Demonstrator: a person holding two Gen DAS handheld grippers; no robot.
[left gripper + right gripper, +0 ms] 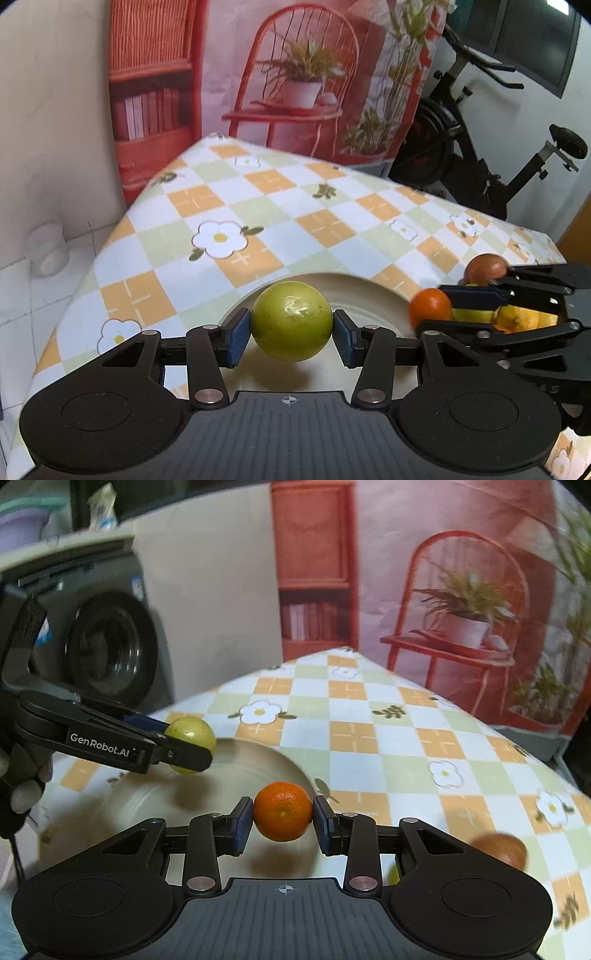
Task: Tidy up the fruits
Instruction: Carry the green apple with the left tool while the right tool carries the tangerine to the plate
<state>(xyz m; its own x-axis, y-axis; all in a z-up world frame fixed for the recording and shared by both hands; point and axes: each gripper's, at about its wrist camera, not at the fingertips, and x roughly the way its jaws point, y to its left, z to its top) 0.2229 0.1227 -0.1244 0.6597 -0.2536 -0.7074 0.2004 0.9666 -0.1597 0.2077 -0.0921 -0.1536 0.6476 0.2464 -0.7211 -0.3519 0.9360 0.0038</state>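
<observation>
L gripper (291,334) clamped on green fruit (291,320); R gripper (283,821) clamped on orange (283,811). Both held over cream plate (365,295), rim running 9 to 2 o'clock behind L tongs. Judged: L hand sits nearer plate centre, R at 3 o'clock beside brown fruit (485,268) & yellow fruit (524,318)

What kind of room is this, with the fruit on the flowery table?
Probably a room in someone's home, maybe a utility corner. A washing machine stands by the wall, an exercise bike sits behind the table, and a printed backdrop hangs there.
</observation>
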